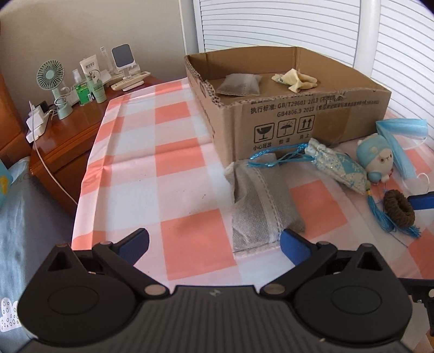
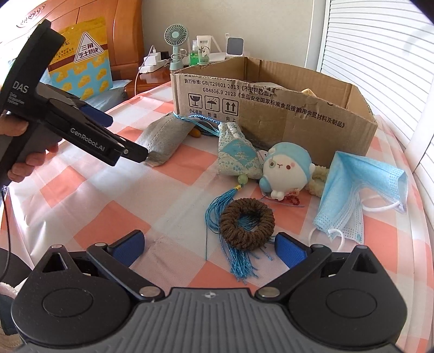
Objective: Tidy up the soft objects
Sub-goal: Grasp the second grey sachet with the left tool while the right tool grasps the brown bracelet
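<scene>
A cardboard box (image 1: 312, 114) stands on the checked cloth and holds a grey pouch (image 1: 240, 84) and a yellow cloth (image 1: 294, 79). In front of it lie a second grey pouch (image 1: 257, 206), a blue sachet (image 1: 339, 168) with a tassel, a blue plush toy (image 1: 375, 157), a brown hair tie (image 1: 398, 209) and a blue face mask (image 1: 401, 135). My left gripper (image 1: 214, 245) is open and empty, its right finger beside the grey pouch. My right gripper (image 2: 208, 247) is open and empty, just short of the hair tie (image 2: 245, 226). The left gripper also shows in the right wrist view (image 2: 108, 135).
A wooden nightstand (image 1: 67, 135) at the left holds a small fan (image 1: 51, 78), bottles, a charger and remotes. White louvred doors (image 1: 298, 24) stand behind the box. A yellow snack bag (image 2: 81, 59) leans on the headboard. The cloth's left edge drops to blue bedding (image 1: 27, 217).
</scene>
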